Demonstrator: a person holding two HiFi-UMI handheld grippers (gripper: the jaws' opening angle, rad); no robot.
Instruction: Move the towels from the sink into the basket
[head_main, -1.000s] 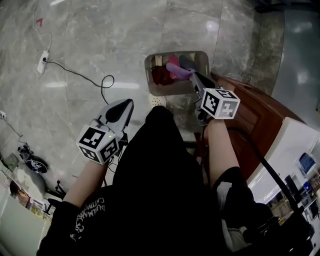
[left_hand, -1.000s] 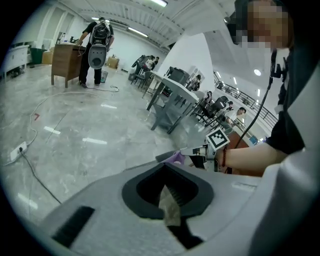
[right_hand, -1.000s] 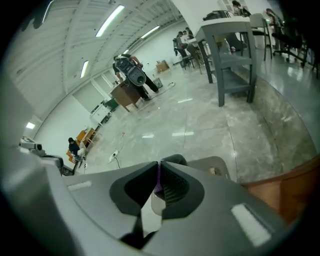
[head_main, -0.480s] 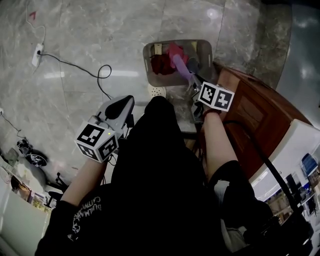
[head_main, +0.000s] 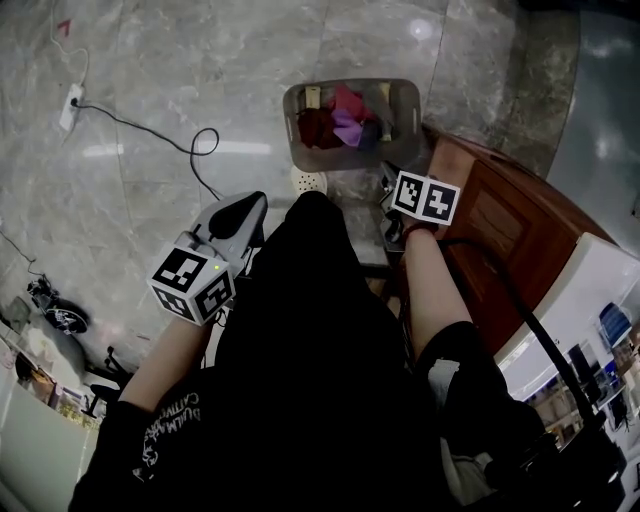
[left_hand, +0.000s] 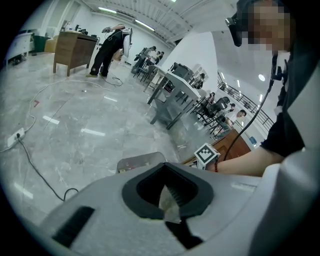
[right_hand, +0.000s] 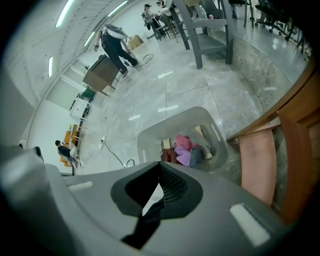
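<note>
Head view: one basket (head_main: 405, 100) on the floor holds four towels (head_main: 345, 120) (dark red, pink, purple, grey); likely soft and light, best pinched at a raised fold.

Left gripper view: left gripper (left_hand: 167, 200) closed, empty.

Right gripper view: right gripper (right_hand: 157, 192) has just been closing on nothing; its jaws are together.

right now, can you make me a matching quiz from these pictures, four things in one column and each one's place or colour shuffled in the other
Things:
1 basket
2 purple towel
3 power strip
4 wooden cabinet

Place or colour:
A white, on the floor at the head view's upper left
B brown, on the right of the person
C grey, on the floor ahead of the person
D lying inside one of the other three

Pairs: 1-C, 2-D, 3-A, 4-B
</note>
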